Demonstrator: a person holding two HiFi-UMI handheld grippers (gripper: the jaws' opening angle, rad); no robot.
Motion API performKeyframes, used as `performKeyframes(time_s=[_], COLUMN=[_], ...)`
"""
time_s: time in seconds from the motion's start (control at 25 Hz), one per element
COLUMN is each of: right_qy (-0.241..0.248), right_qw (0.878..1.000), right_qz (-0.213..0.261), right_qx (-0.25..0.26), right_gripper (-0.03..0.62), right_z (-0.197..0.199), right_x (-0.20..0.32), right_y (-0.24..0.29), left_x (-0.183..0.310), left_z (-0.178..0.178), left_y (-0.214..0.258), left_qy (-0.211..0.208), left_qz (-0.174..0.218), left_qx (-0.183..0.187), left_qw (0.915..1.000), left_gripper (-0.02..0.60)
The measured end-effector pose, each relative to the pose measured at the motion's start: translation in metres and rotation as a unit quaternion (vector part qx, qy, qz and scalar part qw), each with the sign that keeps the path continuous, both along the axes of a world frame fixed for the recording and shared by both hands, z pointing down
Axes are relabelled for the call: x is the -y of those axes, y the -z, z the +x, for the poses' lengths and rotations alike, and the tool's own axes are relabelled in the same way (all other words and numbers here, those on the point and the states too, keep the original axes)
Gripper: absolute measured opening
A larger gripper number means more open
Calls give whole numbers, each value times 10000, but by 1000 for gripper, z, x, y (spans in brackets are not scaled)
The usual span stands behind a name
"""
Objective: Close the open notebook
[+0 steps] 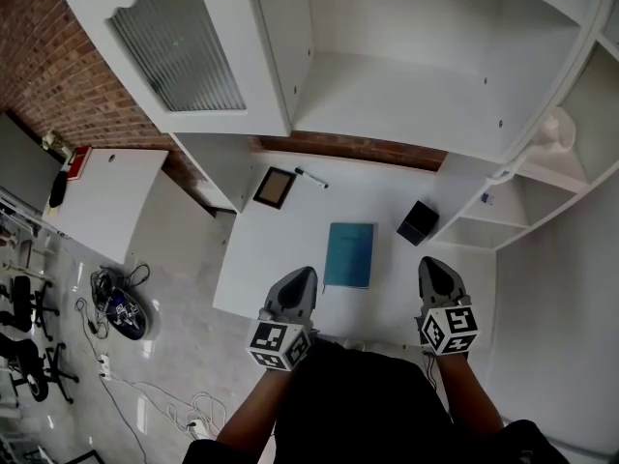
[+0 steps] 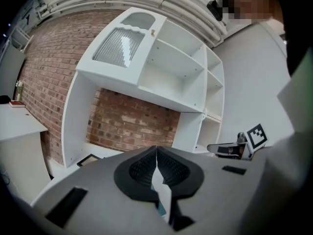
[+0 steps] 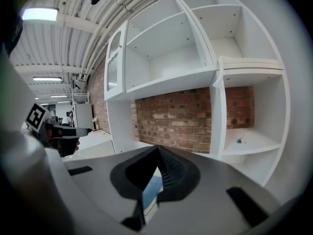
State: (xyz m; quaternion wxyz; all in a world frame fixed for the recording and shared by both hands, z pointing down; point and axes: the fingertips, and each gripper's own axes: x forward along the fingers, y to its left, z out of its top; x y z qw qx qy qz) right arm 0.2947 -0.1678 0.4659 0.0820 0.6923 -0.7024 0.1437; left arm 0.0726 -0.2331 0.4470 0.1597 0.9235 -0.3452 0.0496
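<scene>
Overhead first, from the head view: one white desk (image 1: 377,196) carries one teal notebook (image 1: 349,255), which lies flat with its cover shut near the middle of the desk. Four loose things sit on this desk in all. The other three are toward the back: one dark picture frame (image 1: 275,188), one pen (image 1: 311,178) just right of the frame, and one black box (image 1: 418,222) to the notebook's right. Two grippers hover at the near edge, the left gripper (image 1: 303,276) just left of the notebook and the right gripper (image 1: 432,267) further off on the other side. Neither touches it. A white shelf unit (image 1: 406,85) with one ribbed-glass cabinet door (image 1: 179,51) rises behind. One side table (image 1: 106,201) and a tangle of cables (image 1: 121,307) lie off to the left.

From the left gripper view, that gripper's two jaws meet tip to tip with nothing between them. Its own grey body hides most of the desk, and only a teal sliver shows below the tips. The frame's corner and a brick wall (image 2: 132,119) show beyond.

From the right gripper view, its jaws are likewise pressed together and empty. A strip of the notebook's teal cover shows in the gap beneath them, and one small blue item (image 3: 239,140) sits on a shelf.
</scene>
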Motion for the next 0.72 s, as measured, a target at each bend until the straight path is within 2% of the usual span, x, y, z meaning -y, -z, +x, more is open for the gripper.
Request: performKeyframes(time_s=[0.72], right_qy=[116], right_qw=[9998], right_qz=[-76], right_qx=[110], right_gripper=[-2], right_z=[-10], right_x=[-6], right_y=[-15], left_x=[-6], left_z=[9], left_y=[-13], left_qy=[-44], left_qz=[-19], left_qx=[218], left_qw=[9997], left_gripper=[11])
